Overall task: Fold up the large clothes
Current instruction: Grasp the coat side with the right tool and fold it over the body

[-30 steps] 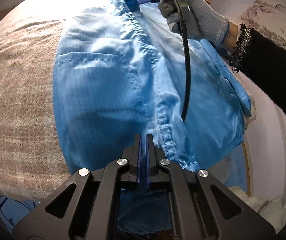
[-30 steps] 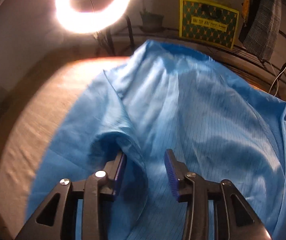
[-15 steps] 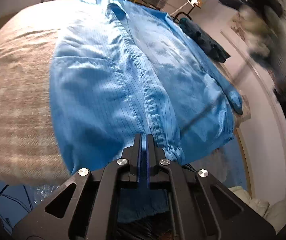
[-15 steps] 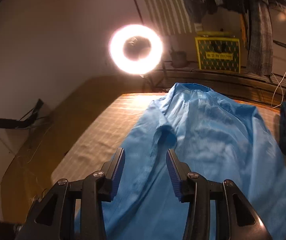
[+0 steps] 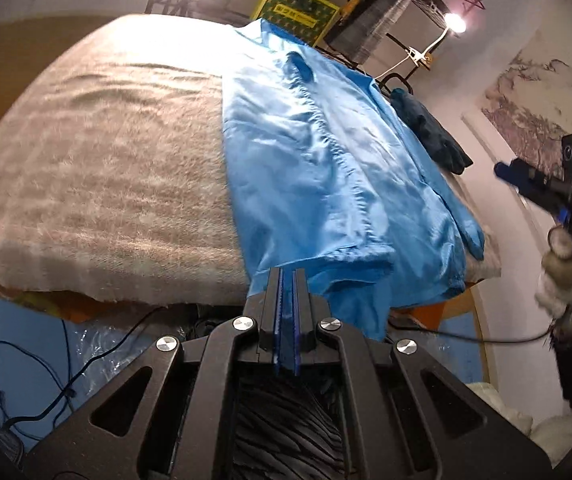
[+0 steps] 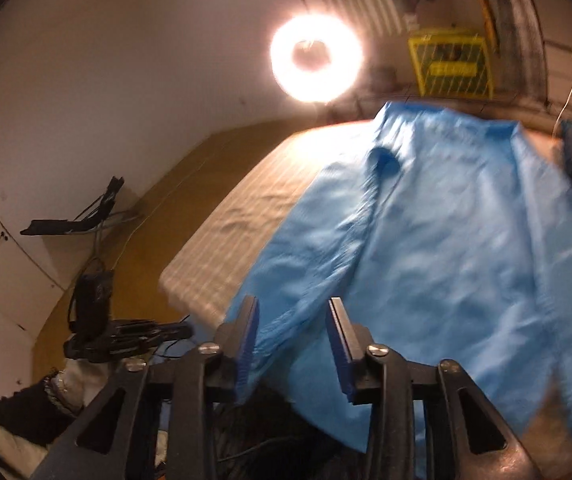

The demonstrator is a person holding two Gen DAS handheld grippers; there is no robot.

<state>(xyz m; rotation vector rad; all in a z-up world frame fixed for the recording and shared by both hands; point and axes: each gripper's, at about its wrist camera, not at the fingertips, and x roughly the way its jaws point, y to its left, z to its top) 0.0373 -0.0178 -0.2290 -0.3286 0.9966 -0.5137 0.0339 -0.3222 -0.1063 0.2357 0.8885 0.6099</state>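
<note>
L claw sitting w/ jaws together, blue pads nearly touching; whether shirt cloth is pinched btw them can't tell, tips lying right at the hem corner. R claw w/ jaws apart, having just been closing a bit; nothing clamped, pads not pressing anything, shirt edge showing in the gap behind them. R claw also showing at right edge of left wrist view, held by a gloved hand w/ dark sleeve, well apart from the shirt.

Shirt, bright blue w/ thin stripes, lying spread front-up on the bed, taking the right part of it; near hem hanging over the bed edge just beyond L claw. Placket running down the middle, collar at the far end. One sleeve lying along the right side, cuff near the bed's right edge. In right wrist view the shirt is blurry, filling the right half.

Bed covered w/ beige checked blanket, bare on the left of the shirt. Cables trailing on blue floor sheet below the bed edge. Dark blue cloth bunched just beside the shirt's right side, further back.

Far: ring light glowing behind the bed, yellow box past the collar end, small lamp at upper right, picture on the right wall.
</note>
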